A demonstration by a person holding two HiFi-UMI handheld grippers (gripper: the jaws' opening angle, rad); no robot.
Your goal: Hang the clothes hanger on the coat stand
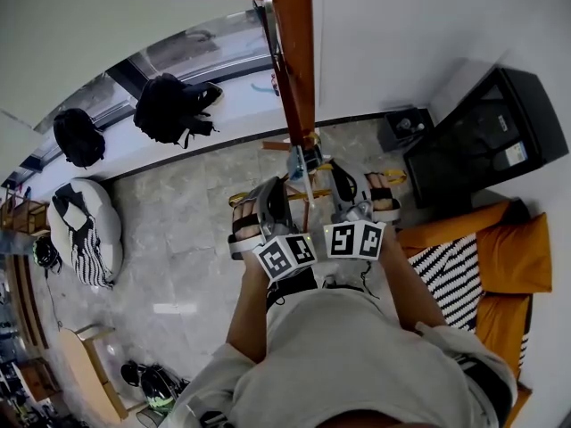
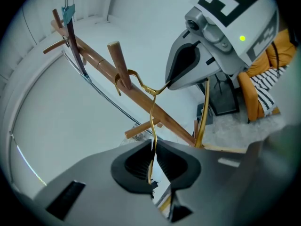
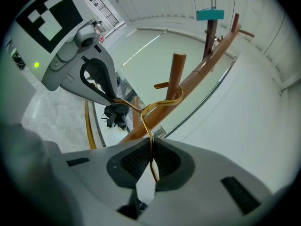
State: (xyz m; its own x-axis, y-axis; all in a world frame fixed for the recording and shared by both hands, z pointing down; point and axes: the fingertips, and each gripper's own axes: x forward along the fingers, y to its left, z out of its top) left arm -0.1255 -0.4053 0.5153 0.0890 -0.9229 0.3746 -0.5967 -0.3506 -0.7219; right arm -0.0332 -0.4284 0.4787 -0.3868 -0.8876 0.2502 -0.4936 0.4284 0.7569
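Note:
A gold wire clothes hanger (image 2: 151, 121) is held by both grippers below its hook. My left gripper (image 2: 151, 161) is shut on the wire. My right gripper (image 3: 151, 163) is shut on another stretch of the same hanger (image 3: 146, 126). The hook (image 2: 130, 75) curls around a wooden peg (image 2: 118, 59) of the coat stand (image 2: 146, 102), close to where the peg joins the pole. The right gripper view shows the hook (image 3: 168, 101) in front of that peg (image 3: 177, 72). From the head view, the left gripper (image 1: 284, 185) and right gripper (image 1: 343, 190) sit side by side against the stand's pole (image 1: 294, 52).
A strap with a teal clip (image 3: 210, 15) hangs from a higher peg. Black backpacks (image 1: 169, 105) lie on the window ledge. On the floor at the left is a white seat with striped cloth (image 1: 85, 230). To the right are a black cabinet (image 1: 486, 141) and orange cushions (image 1: 513, 252).

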